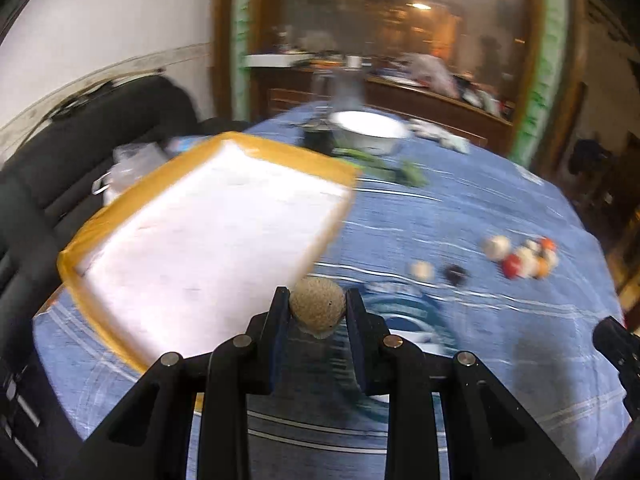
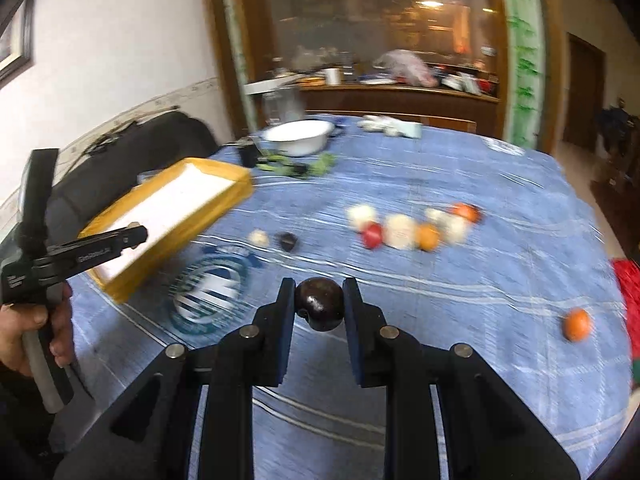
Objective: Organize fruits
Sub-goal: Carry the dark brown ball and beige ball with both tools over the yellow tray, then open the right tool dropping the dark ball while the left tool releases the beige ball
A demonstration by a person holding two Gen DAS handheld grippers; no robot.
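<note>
My left gripper (image 1: pixel 317 301) is shut on a tan, rough-skinned round fruit (image 1: pixel 317 307), held above the blue cloth just off the near right corner of a white tray with a yellow rim (image 1: pixel 100 216). My right gripper (image 2: pixel 319 295) is shut on a dark purple round fruit (image 2: pixel 320 303), held over the cloth. A blurred cluster of red, orange and pale fruits (image 2: pixel 412 226) lies mid-table, also seen as the fruit cluster (image 1: pixel 520 258) in the left wrist view. A small pale fruit (image 2: pixel 258 237) and a small dark fruit (image 2: pixel 287 241) lie near the tray (image 2: pixel 168 216). A lone orange fruit (image 2: pixel 577 324) sits right.
A white bowl (image 2: pixel 298 136) and green leafy stems (image 2: pixel 296 166) stand at the table's far side. A black sofa (image 1: pixel 80 148) runs along the left. A hand (image 2: pixel 36 332) holds the left gripper's handle. Something red (image 2: pixel 630 292) lies at the right table edge.
</note>
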